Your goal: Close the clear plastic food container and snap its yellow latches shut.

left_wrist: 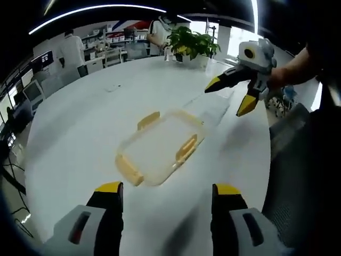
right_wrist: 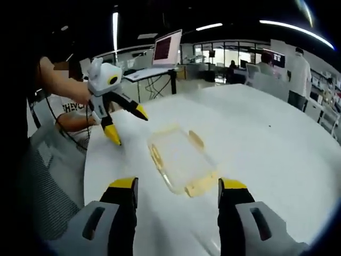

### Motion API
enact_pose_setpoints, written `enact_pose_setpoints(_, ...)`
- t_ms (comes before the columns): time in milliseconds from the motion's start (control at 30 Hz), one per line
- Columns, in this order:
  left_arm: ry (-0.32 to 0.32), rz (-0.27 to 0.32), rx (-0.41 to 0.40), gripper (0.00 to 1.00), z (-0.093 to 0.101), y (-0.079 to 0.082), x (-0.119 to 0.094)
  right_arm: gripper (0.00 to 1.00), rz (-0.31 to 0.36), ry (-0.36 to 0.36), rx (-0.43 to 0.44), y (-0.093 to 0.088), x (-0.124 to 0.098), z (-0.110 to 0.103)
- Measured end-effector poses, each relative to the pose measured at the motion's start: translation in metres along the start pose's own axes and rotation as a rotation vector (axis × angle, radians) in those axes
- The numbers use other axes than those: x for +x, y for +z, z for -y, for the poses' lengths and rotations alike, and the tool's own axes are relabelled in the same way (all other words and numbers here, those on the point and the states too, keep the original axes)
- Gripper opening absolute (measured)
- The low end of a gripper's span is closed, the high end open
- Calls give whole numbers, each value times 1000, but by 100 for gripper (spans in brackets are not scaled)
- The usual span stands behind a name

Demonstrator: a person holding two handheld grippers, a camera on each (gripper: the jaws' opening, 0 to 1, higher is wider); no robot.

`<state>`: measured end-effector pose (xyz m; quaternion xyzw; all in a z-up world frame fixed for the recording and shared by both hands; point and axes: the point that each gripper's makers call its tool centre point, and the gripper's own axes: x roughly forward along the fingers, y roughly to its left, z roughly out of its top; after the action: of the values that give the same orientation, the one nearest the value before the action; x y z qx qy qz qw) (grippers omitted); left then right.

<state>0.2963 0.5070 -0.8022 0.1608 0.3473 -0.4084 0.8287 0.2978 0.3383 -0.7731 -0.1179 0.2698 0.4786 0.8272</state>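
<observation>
Clear plastic container (left_wrist: 160, 146), shallow and rectangular with rounded corners, lying flat on the white tabletop (left_wrist: 80, 133) at centre frame in the left gripper view; yellow latches (left_wrist: 186, 148) on its sides, splayed outward. Whether a lid sits on it: cannot tell.

Left gripper (left_wrist: 168, 191) at bottom of frame, yellow-tipped jaws spread wide and empty, hovering short of the container's near corner. Right gripper (left_wrist: 230, 97) entering at upper right, held by a hand, jaws wide apart and empty, above the tabletop just beyond the container.

Left gripper view, upper part: potted plant (left_wrist: 191, 44) at the far tabletop edge, with people and desks behind it.

Right gripper view: same container (right_wrist: 181, 157) at centre, seen lengthwise, latches (right_wrist: 157, 157) showing along its left side and near end. Right gripper (right_wrist: 178, 186) at bottom of frame, jaws wide open and holding nothing, just short of the container. Left gripper (right_wrist: 127, 124) at left of frame, wide open and empty, beside the container's far left corner. Behind, at upper centre, a monitor (right_wrist: 167, 48) on a desk; person in white at upper right.
</observation>
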Motion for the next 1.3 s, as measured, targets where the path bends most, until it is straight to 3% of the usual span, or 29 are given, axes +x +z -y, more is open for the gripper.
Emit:
enact_pose_setpoints(233,-8,-27,29,61,-9,-3,5,57,-60,21,-81,-2,9,7)
enact_pose_setpoints(400,-16,-51,52,60,-16,-4,8,57,-74,15,-101,0,14,15)
enact_pose_setpoints(700,-29,-73,107,59,-24,1,14,56,-135,22,-136,-12,20,22)
enact_pose_setpoints(900,-44,-114,187,58,-27,-2,21,54,-200,38,-155,-20,23,28)
enact_pose_setpoints(1067,-68,-147,249,57,-28,-2,27,54,-217,58,-194,-19,25,32)
enact_pose_setpoints(1300,-90,-181,284,56,-37,-4,33,52,-281,109,-231,-29,33,31)
